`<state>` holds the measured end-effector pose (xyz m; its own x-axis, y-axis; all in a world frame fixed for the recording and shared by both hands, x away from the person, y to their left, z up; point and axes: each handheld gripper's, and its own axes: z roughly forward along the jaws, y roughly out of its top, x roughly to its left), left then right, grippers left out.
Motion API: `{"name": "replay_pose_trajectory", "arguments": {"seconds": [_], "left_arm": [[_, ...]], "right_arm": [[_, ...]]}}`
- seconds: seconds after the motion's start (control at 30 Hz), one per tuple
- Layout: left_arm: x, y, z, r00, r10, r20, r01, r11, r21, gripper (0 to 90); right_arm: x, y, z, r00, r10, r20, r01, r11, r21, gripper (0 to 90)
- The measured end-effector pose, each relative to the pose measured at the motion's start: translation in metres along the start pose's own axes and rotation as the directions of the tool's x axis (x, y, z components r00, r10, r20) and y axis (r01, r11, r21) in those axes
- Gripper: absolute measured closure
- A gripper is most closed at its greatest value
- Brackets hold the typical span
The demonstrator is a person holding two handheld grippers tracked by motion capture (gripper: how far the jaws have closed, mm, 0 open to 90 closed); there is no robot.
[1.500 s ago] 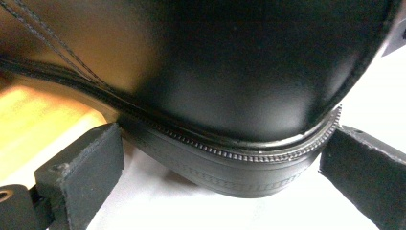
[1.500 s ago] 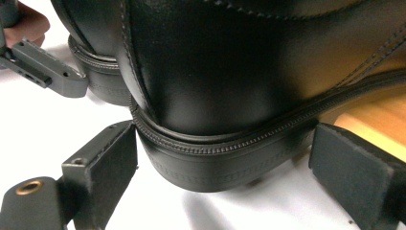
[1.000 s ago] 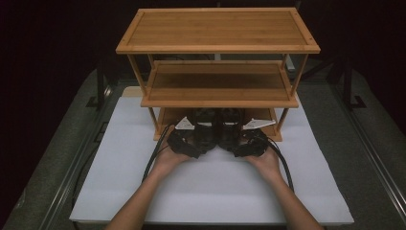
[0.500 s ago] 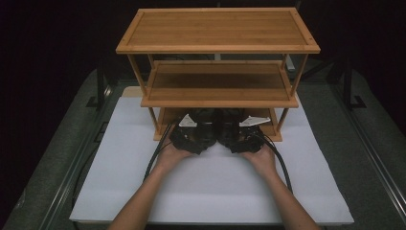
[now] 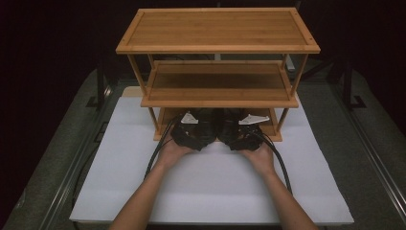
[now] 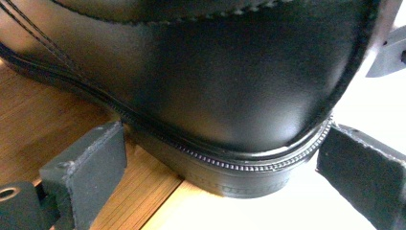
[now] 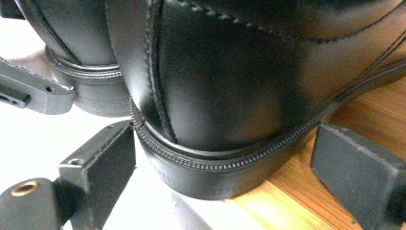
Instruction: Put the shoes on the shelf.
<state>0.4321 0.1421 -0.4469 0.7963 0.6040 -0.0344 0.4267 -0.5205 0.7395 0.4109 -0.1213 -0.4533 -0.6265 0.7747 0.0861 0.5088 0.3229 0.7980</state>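
While straddling each heel with jaws apart, left tool (image 5: 191, 130) and right tool (image 5: 242, 130) at frame centre, both black shoes (image 6: 230, 91) apparently half onto the rack's (image 5: 218, 28) bottom shelf (image 7: 364, 110), heels overhanging for a squeeze.

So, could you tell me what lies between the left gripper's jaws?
In the left gripper view, the heel of a black shoe sits between the left gripper's open jaws.

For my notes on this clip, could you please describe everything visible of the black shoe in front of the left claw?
The black shoe is smooth, glossy leather with stitched seams, a ridged welt and a low stacked heel. Its heel end faces the left claw, whose open jaws flank the heel, apparently without touching. It rests on the rack's wooden bottom shelf, its heel overhanging the white mat.
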Motion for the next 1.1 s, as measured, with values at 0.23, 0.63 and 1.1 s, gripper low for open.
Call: {"name": "replay_pose_trajectory", "arguments": {"seconds": [0.23, 0.63, 1.1], "left_arm": [[0.000, -0.001, -0.009, 0.9994, -0.024, 0.024, 0.025, 0.9994, -0.024, 7.4], [-0.004, -0.003, -0.028, 0.9997, -0.001, 0.023, 0.002, 0.9996, -0.029, 7.3], [-0.010, -0.010, -0.051, 0.9995, 0.022, 0.024, -0.021, 0.9992, -0.033, 0.0]], "right_arm": [[0.000, 0.001, -0.009, 0.9999, -0.010, -0.006, 0.010, 1.000, -0.008, 13.0], [0.000, 0.001, -0.033, 0.9998, -0.011, -0.017, 0.011, 1.000, -0.011, 9.0], [-0.008, -0.016, -0.066, 0.9998, 0.018, 0.002, -0.018, 1.000, -0.014, 0.3]]}}
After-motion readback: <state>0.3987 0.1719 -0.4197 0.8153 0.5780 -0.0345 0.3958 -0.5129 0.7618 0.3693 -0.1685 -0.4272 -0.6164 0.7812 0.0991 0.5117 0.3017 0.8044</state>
